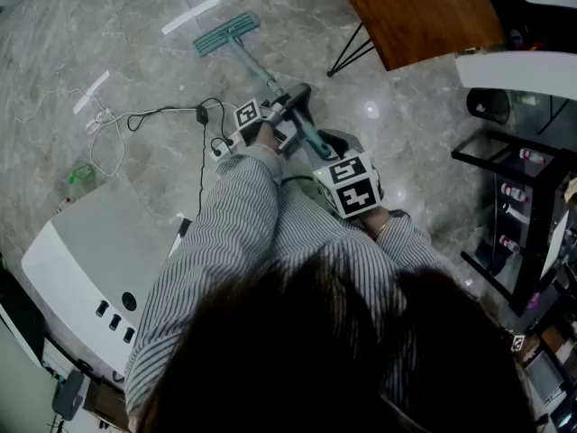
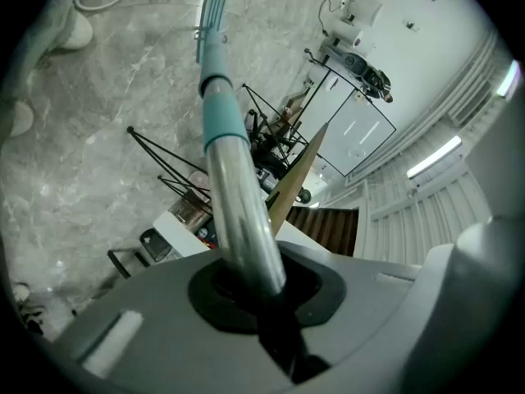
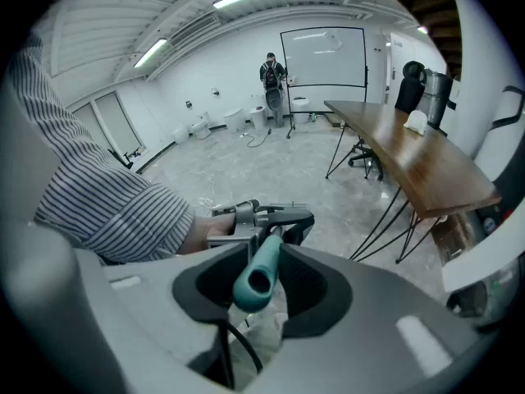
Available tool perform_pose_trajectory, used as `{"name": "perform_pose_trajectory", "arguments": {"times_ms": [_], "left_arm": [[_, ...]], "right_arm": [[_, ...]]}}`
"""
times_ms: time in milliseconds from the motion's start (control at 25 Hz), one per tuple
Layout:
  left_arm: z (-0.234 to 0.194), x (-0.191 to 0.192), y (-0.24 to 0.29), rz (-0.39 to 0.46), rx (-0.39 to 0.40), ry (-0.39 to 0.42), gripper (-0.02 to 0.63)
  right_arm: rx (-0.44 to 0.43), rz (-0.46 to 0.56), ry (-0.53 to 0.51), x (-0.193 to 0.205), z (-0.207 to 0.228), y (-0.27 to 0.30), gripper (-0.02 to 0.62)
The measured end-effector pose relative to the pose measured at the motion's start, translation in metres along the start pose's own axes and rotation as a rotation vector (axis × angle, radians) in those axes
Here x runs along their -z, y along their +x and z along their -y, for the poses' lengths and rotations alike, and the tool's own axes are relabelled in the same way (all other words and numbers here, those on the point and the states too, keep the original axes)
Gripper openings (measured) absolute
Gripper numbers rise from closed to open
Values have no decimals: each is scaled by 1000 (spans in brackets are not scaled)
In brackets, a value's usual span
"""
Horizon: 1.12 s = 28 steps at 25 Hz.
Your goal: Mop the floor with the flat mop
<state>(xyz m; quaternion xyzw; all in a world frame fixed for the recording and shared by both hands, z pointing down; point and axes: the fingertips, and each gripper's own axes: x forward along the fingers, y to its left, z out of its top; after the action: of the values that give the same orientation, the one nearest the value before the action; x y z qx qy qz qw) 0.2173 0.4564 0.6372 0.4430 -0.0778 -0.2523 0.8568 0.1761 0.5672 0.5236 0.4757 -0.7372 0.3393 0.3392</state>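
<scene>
The flat mop's teal head (image 1: pixel 225 32) lies flat on the grey marble floor, ahead and to the left. Its handle (image 1: pixel 270 84) slants back toward me. My left gripper (image 1: pixel 290 114) is shut on the pole partway up; in the left gripper view the silver and teal pole (image 2: pixel 225 154) runs out from between the jaws to the mop head (image 2: pixel 212 11). My right gripper (image 1: pixel 326 154) is shut on the pole's teal top end (image 3: pixel 256 273), which pokes back between its jaws. The left gripper (image 3: pixel 262 218) shows just ahead of it.
A wooden table (image 1: pixel 424 12) on black legs stands at the upper right, a black rack (image 1: pixel 523 206) at the right. Cables (image 1: pixel 162 115) trail over the floor left of the mop. A white machine (image 1: pixel 90 269) sits at lower left. A person (image 3: pixel 271 76) stands far off.
</scene>
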Motion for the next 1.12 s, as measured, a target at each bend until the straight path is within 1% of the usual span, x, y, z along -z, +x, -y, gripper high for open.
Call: {"name": "perform_pose_trajectory", "arguments": {"times_ms": [40,160,200,280,400,560,720,880,960,1120], "left_arm": [[-3,2,-1,-2,-26,7,34],[-10,6,-7,22,-105,20,121],[-11,6,-10,38,-126,28,130],[-10,9,-16,63,-143,45,132],[-6,13,-25,88,-137,52,132],[-2,16,-30,113,-152,69,140],[3,10,-28,157,-152,77,141],[2,7,-25,159,-167,90,143],[2,5,-21,176,-167,91,143],[11,-10,-11,198,-159,90,143]], "right_arm": [[-3,-1,3,0,0,-2,121],[-19,3,22,0,2,-5,124],[-24,6,33,0,3,-6,126],[-31,13,55,2,4,-6,126],[-34,22,61,1,5,-7,126],[-51,34,71,-2,7,-8,128],[-69,38,64,-9,6,-7,135],[-79,50,89,-11,11,-7,135],[-78,52,98,-12,16,-6,134],[-76,49,78,-28,23,2,133]]}}
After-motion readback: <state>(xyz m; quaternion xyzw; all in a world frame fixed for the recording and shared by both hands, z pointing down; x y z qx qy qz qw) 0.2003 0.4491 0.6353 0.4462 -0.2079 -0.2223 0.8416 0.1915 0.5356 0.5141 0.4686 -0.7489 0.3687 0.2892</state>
